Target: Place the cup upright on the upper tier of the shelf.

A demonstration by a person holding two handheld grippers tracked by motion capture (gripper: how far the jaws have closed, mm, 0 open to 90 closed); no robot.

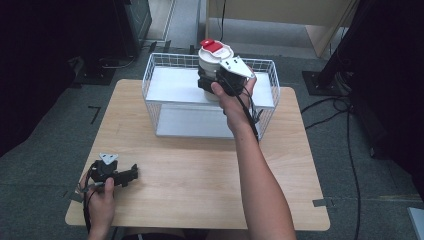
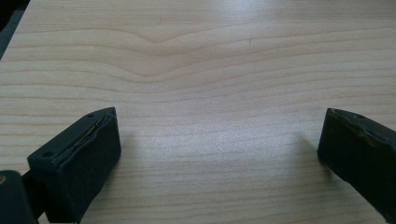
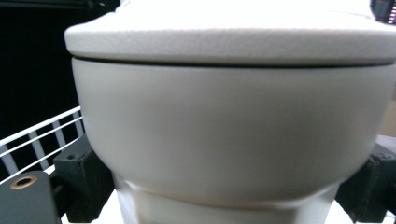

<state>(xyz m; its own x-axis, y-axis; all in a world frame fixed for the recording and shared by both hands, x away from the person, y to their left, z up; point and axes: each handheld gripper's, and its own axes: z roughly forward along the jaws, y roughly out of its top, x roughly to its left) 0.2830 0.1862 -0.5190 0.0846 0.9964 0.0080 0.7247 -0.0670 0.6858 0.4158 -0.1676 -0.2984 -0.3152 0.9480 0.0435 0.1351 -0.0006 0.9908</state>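
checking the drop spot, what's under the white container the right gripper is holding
Below the white container is the upper white shelf of the wire basket. The right gripper and hand cover the container's base, so whether it touches the shelf cannot be seen.

A pale wooden tabletop [image 1: 200, 175] stands on a grey carpeted floor [image 1: 45, 150]. A white wire basket [image 1: 160, 80] with a white shelf inside sits on its far half, near the far edge. The left claw [image 1: 131, 175] rests on the tabletop's near left corner, jaws spread apart over bare wood.
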